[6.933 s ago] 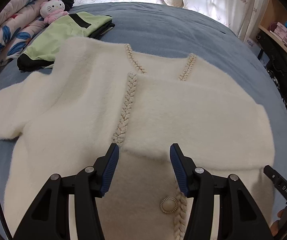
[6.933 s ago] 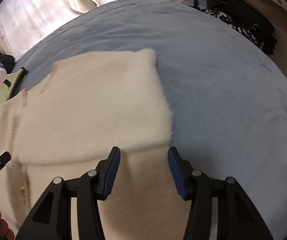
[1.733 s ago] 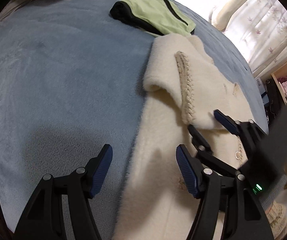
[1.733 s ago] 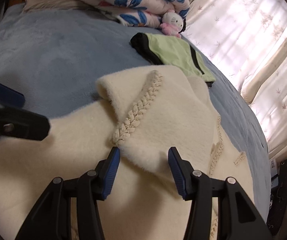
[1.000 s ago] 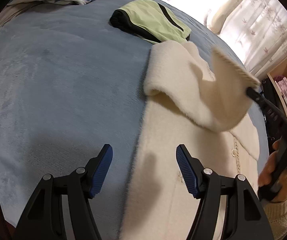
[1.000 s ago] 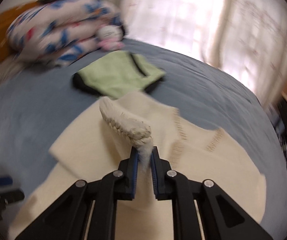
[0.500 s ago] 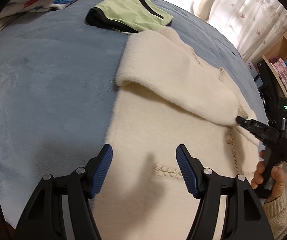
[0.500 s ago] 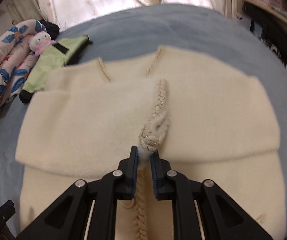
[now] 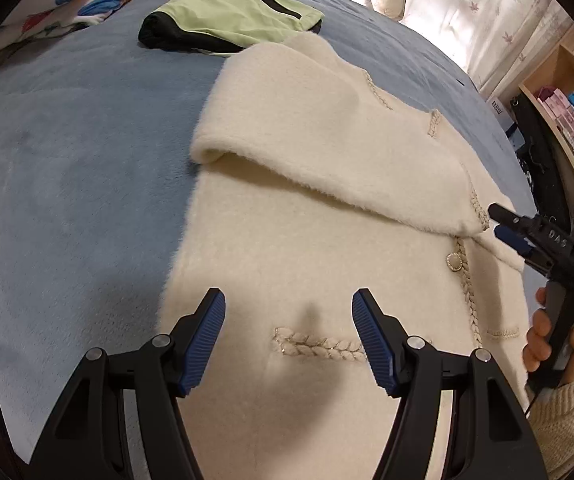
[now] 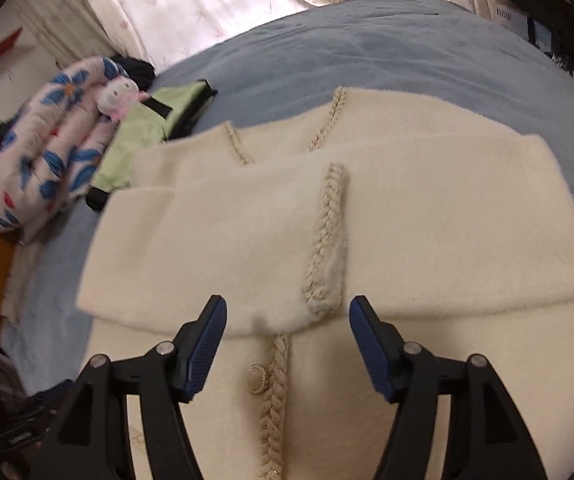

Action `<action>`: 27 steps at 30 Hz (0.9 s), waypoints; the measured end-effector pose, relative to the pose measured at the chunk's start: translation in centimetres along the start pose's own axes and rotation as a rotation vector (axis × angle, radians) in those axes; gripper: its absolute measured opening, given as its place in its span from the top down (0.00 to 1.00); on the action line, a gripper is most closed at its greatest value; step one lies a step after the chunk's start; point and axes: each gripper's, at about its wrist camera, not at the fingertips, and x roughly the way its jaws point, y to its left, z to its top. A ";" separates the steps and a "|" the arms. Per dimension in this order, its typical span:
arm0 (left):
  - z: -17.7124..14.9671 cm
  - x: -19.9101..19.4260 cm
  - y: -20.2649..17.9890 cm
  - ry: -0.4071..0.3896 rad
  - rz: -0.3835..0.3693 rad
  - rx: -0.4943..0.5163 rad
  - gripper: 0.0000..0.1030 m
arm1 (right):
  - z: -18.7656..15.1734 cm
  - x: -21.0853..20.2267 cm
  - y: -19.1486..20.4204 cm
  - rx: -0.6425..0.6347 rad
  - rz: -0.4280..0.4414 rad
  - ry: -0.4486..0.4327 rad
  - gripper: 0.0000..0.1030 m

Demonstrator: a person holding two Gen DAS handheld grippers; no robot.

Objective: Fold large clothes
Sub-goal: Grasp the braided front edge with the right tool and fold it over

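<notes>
Your left gripper [image 9: 289, 336] hangs with its jaws released over the lower front of the cream fleece jacket [image 9: 327, 208], which lies flat on the blue bed [image 9: 67, 152] with both sleeves folded across its chest, a folded green garment [image 9: 231, 20] just beyond its shoulder at 11 o'clock. Your right gripper [image 10: 287, 338] has just been opening its jaws, and they now stand released with nothing pressed between them, the braided cuff [image 10: 325, 248] of the folded sleeve lying at 12 o'clock just ahead of the tips.
</notes>
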 end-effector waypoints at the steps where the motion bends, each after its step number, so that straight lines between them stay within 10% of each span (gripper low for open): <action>1: 0.1 0.1 -0.1 0.003 0.003 0.001 0.37 | 0.4 0.1 -0.4 0.008 -0.007 -0.002 0.38; 15: 1.2 1.4 -1.2 0.021 0.047 -0.006 0.37 | 5.9 7.9 -1.0 -0.020 -0.002 0.067 0.40; 19: 1.6 1.2 -0.6 0.012 0.061 -0.029 0.37 | 5.8 8.2 1.5 -0.131 -0.050 0.046 0.79; 27: 2.8 0.0 1.4 -0.041 0.080 -0.091 0.37 | 7.9 2.3 3.6 -0.267 -0.165 -0.202 0.83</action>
